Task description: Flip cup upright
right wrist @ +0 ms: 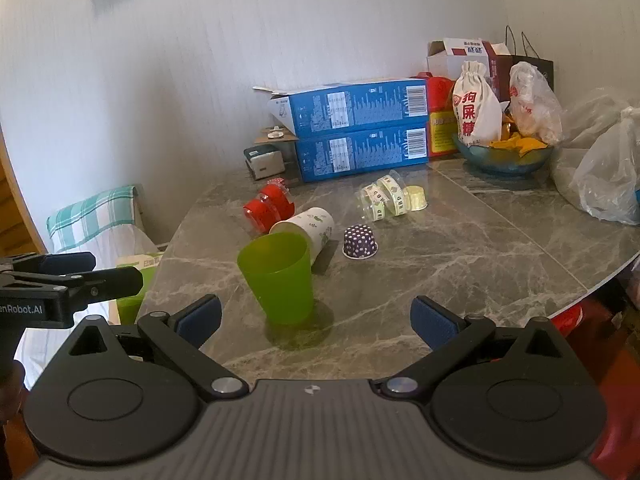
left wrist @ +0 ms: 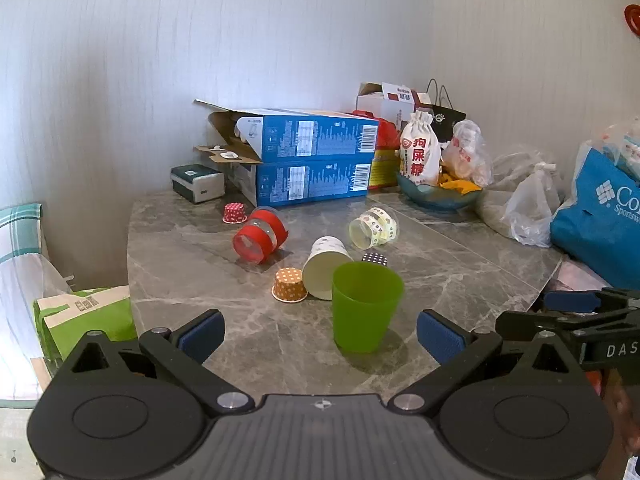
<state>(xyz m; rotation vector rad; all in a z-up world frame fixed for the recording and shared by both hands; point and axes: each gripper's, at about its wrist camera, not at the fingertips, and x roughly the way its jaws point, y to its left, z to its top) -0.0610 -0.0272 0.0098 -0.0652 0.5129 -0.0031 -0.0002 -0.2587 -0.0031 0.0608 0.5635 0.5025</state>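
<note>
A green plastic cup [left wrist: 365,305] stands upright on the grey marble table [left wrist: 460,280], mouth up; it also shows in the right wrist view [right wrist: 278,277]. Behind it a white paper cup [left wrist: 326,266] [right wrist: 308,229] lies on its side. A red-banded clear cup [left wrist: 260,235] [right wrist: 267,209] and a clear cup with pale patterned bands [left wrist: 374,227] [right wrist: 383,197] also lie on their sides. My left gripper [left wrist: 320,334] is open and empty, just in front of the green cup. My right gripper [right wrist: 316,318] is open and empty, near the green cup's right side.
Small dotted paper cups sit around: orange [left wrist: 290,285], red [left wrist: 234,213], purple [right wrist: 360,242], yellow [right wrist: 416,197]. Two stacked blue boxes [left wrist: 316,160], a bowl with bags [left wrist: 438,192] and plastic bags [left wrist: 532,204] line the back and right. The table edge runs at left, with a green bag [left wrist: 86,322] below.
</note>
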